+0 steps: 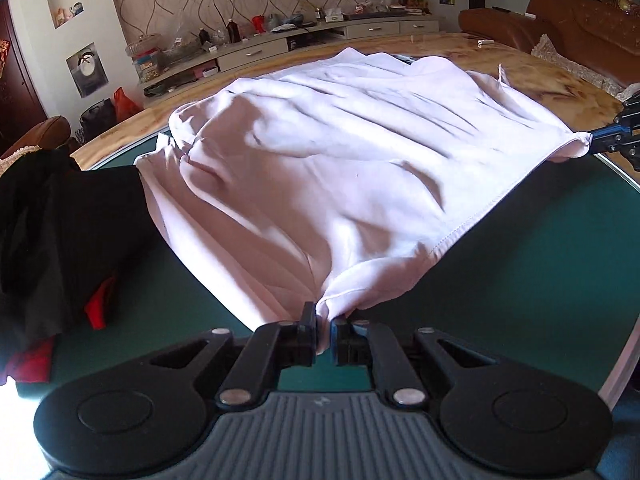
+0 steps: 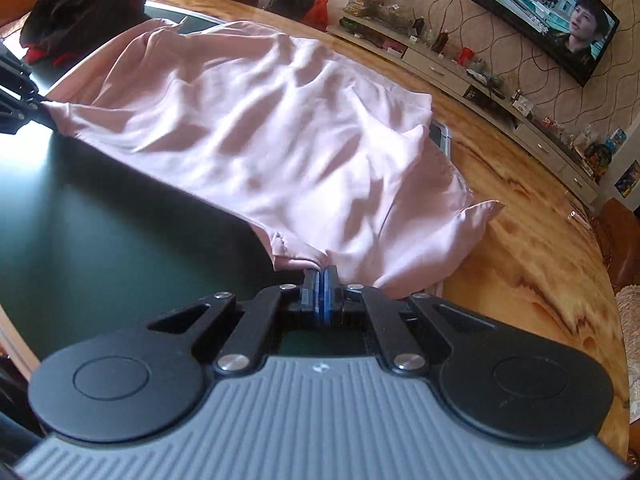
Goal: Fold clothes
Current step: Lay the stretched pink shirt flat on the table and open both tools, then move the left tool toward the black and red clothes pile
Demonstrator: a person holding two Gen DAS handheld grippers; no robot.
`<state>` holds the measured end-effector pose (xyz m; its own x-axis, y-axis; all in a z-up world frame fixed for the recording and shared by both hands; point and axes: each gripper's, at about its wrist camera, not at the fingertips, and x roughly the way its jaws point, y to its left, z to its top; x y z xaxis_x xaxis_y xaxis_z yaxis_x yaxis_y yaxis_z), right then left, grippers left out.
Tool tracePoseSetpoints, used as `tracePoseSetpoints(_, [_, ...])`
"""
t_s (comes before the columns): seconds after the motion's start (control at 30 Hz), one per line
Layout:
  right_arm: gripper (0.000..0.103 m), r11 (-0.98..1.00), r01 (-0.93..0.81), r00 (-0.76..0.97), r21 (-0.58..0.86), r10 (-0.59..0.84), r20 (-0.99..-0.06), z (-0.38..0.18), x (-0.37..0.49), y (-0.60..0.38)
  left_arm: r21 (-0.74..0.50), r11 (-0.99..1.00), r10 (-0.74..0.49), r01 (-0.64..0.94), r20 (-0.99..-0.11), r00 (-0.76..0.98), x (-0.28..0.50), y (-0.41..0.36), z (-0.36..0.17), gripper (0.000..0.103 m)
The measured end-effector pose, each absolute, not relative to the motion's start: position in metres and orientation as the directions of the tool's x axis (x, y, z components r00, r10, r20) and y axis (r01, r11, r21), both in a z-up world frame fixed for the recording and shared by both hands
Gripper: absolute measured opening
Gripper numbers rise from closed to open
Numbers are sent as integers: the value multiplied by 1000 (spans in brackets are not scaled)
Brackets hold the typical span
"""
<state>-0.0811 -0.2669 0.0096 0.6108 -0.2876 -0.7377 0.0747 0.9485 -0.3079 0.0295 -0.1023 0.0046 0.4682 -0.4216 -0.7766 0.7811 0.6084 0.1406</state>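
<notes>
Left gripper [image 1: 325, 334] pinching pink garment [image 1: 340, 152] corner, right gripper [image 2: 322, 292] clamped on another; spread across green mat [image 1: 540, 264], far edge on wooden table [image 2: 520, 208]. Dark clothes pile [image 1: 60, 232] crowding mat's left edge.

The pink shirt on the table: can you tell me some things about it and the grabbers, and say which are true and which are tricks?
1. Both grabbers are pinching the pink shirt. True: the left gripper and the right gripper are each shut on a corner of its near edge.
2. The shirt is already folded into a neat small square. False: it lies spread out and wrinkled.
3. A dark pile of clothes sits on the table beside the shirt. True.
4. The television is switched off. False: it shows a picture.
5. The shirt rests partly on a green mat. True.
</notes>
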Motion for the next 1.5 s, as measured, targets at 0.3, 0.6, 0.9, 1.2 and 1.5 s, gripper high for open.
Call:
tracePoseSetpoints(0.3, [5, 964, 62, 594, -259, -244, -766, 10, -95, -253, 82, 600, -463, 796, -776, 429, 21, -75, 19, 81])
tracePoseSetpoints(0.6, [42, 978, 207, 696, -19, -161, -700, 44, -105, -266, -73, 929, -301, 362, -716, 630, 119, -6, 53, 83])
tracePoseSetpoints(0.9, [44, 944, 328, 736, 36, -231, -636, 38, -83, -249, -22, 999, -43, 42, -801, 597, 220, -27, 35, 93])
tracePoseSetpoints(1.2, [46, 911, 405, 698, 78, -254, -669, 21, -77, -256, 22, 999, 45, -45, -798, 601, 316, -28, 29, 103])
tracePoseSetpoints(1.5, [46, 872, 475, 670, 122, -269, -692, 7, -82, -260, 58, 995, 99, -86, -777, 621, 400, -39, 29, 103])
